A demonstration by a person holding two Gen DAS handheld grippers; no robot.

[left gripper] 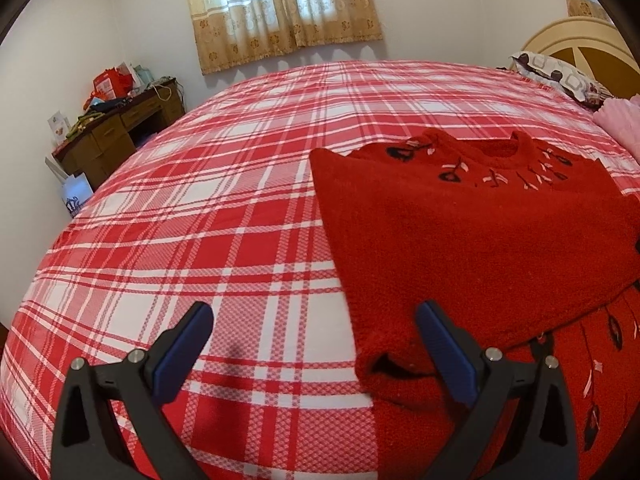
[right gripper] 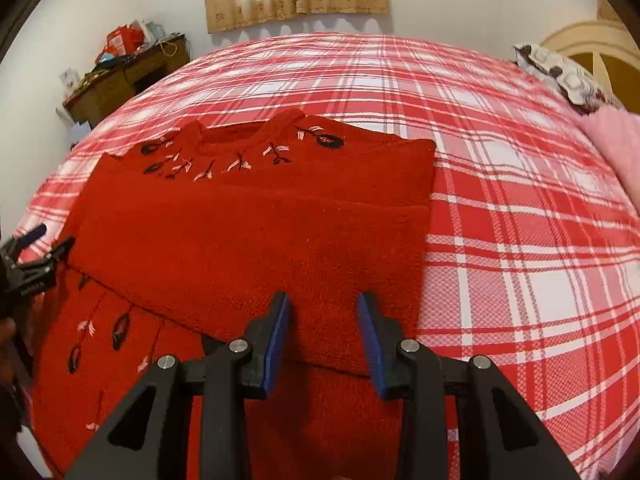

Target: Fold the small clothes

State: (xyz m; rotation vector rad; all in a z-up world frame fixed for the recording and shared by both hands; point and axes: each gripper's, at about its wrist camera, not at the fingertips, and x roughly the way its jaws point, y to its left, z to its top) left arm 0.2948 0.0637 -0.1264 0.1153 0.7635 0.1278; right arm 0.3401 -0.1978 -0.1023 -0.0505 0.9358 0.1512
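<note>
Spread flat on the red-and-white plaid bedspread [left gripper: 208,216], well short of the patterned pillow [left gripper: 560,76]: a fuzzy red knitted sweater with dark and pink embroidered flowers [right gripper: 256,240]. Both sleeves already folded across the body, judging by the layered edges; collar end toward the pillow side. Still left, likely: hem brought up toward the collar. Left gripper [left gripper: 316,344] spread wide, empty, at the sleeve cuff. Right gripper [right gripper: 323,320] moderately parted, empty, over the folded sleeve.

We see the sweater [left gripper: 460,232] cut off at the frame's lower right edge — beside it, the pink bedding [left gripper: 622,120] too — and clutter on the desk [left gripper: 116,128] is too small to identify.
</note>
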